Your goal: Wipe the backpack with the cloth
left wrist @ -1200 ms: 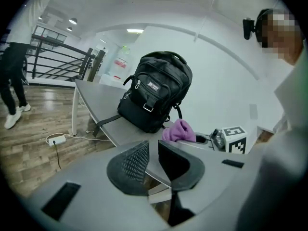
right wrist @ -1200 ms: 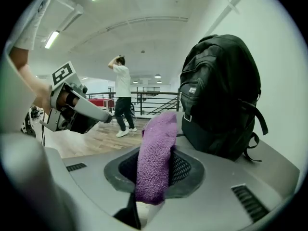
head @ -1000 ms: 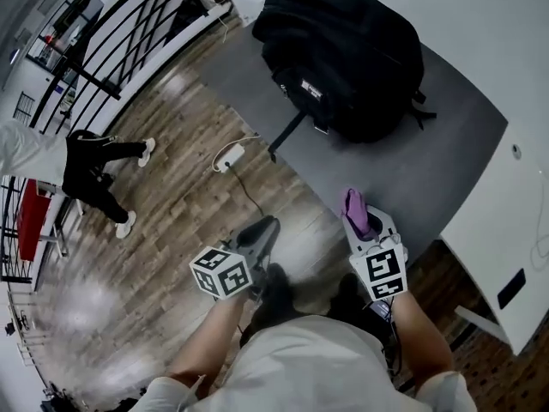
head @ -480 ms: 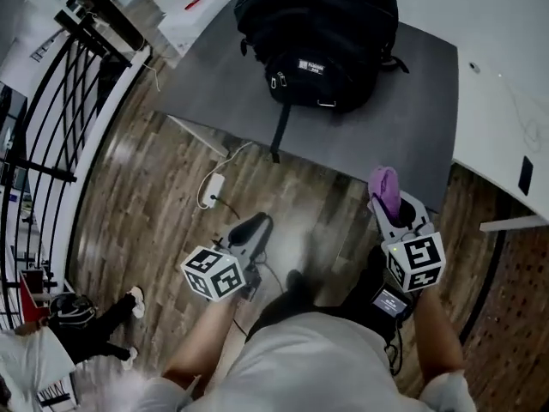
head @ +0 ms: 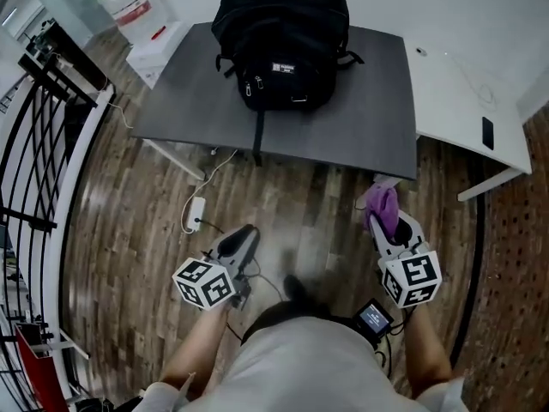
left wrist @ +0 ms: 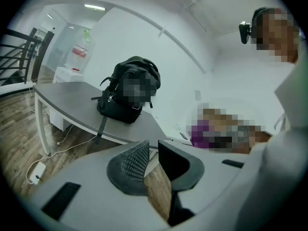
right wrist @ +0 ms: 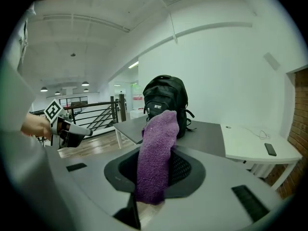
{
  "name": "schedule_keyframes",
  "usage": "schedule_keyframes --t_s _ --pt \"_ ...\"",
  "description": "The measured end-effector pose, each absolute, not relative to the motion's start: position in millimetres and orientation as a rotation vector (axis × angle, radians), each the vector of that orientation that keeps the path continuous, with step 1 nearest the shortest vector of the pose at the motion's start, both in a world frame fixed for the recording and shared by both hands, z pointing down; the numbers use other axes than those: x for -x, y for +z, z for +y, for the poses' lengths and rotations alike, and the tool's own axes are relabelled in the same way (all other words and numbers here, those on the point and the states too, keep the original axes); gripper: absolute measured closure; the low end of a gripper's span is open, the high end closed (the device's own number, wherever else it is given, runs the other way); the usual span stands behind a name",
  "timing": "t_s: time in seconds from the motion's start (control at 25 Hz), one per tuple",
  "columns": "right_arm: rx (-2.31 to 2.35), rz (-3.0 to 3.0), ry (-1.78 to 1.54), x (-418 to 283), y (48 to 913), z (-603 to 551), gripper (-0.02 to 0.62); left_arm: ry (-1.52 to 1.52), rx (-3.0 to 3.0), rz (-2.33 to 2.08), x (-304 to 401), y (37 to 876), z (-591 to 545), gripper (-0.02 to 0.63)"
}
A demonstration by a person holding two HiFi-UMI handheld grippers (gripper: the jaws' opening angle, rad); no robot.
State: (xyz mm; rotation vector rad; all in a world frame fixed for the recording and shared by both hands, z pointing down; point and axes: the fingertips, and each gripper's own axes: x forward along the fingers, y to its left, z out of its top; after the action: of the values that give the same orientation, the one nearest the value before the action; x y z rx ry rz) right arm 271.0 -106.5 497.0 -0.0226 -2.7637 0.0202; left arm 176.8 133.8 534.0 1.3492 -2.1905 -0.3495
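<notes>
A black backpack (head: 279, 45) stands upright at the far side of a grey table (head: 180, 110), one strap hanging over the near edge. Both grippers are over the wood floor, short of the table. My right gripper (head: 383, 219) is shut on a purple cloth (head: 380, 202), which sticks up out of the jaws (right wrist: 156, 148) and points at the backpack (right wrist: 166, 100). My left gripper (head: 240, 243) is empty, its jaws (left wrist: 153, 150) only a narrow gap apart. In the left gripper view the backpack (left wrist: 127, 97) sits ahead on the table (left wrist: 62, 97).
A white desk (head: 463, 101) with a phone (head: 487, 133) adjoins the grey table on the right. A black railing (head: 43, 144) runs along the left. A white adapter and cable (head: 194, 213) lie on the floor. A water dispenser (head: 129, 7) stands at the back left.
The head view has swung round, so the table and backpack now lie straight ahead. Both grippers turned with it, the right still holding the cloth. The person by the railing has left the view.
</notes>
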Motion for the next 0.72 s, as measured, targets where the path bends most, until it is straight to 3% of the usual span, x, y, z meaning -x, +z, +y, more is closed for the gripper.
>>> schedule_keyframes --t_s 0.44,0.72 --pt "-0.019 -2.813 0.054 -380.2 483.7 -70.7 0.499 -0.316 -1.428 -2.151 -283.9 521.6 144.9 0.565" --pt "-0.021 -2.835 0.097 -410.8 476.3 -26.8 0.499 -0.316 -1.461 -2.184 -304.4 506.0 184.0 0.565"
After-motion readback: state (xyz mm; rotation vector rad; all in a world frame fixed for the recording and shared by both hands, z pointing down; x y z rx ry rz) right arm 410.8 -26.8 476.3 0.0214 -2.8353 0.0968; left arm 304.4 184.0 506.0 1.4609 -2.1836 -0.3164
